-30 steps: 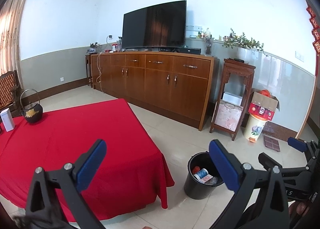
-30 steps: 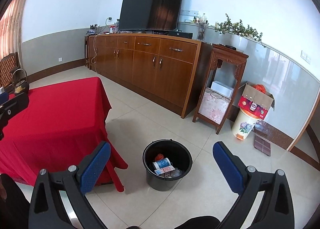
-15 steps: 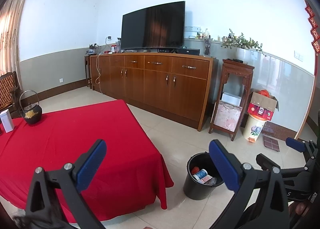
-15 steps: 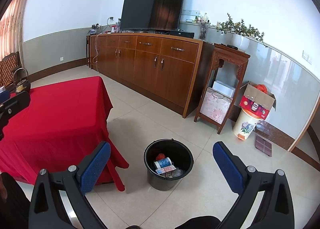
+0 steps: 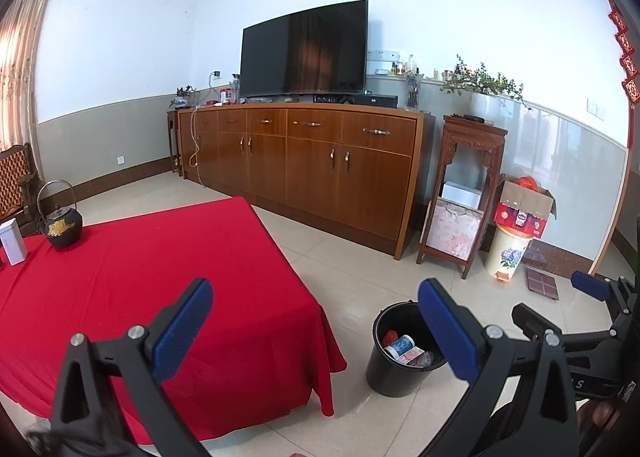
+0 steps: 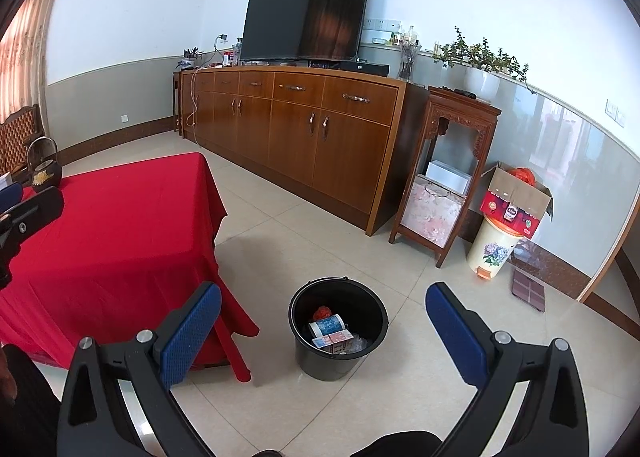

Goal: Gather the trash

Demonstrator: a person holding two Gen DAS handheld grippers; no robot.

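The black bucket (image 6: pixel 338 327) stands upright on the tiled floor (image 6: pixel 400 277), just beside the hanging corner of the red cloth (image 6: pixel 120 225) that covers the bench (image 5: pixel 160 257). Inside it lie the collected items: a blue-and-white printed cup (image 6: pixel 327 324) tipped on its side, a flat printed wrapper (image 6: pixel 334 338), a red crumpled piece (image 6: pixel 321 313) and some clear plastic film. No loose trash shows on the bench top or on the visible floor; by that evidence the collection appears largely complete.

Key relation: the bucket lies forward of and below the right tongs (image 6: pixel 322 333), nearly centred between its two blue pads. From the left tongs (image 5: pixel 316 331) the same bucket (image 5: pixel 404 349) sits off to the right, partly hidden behind the right-hand pad. The right tongs is therefore the nearer and better aligned of the two.

Tongs state: both stand spread wide, pads well apart, holding nothing and touching nothing.

Remaining on the bench, at its far end: a dark cast-iron kettle (image 5: pixel 64 227) with a hoop handle and a small white box (image 5: pixel 13 242). Neither reads as trash.
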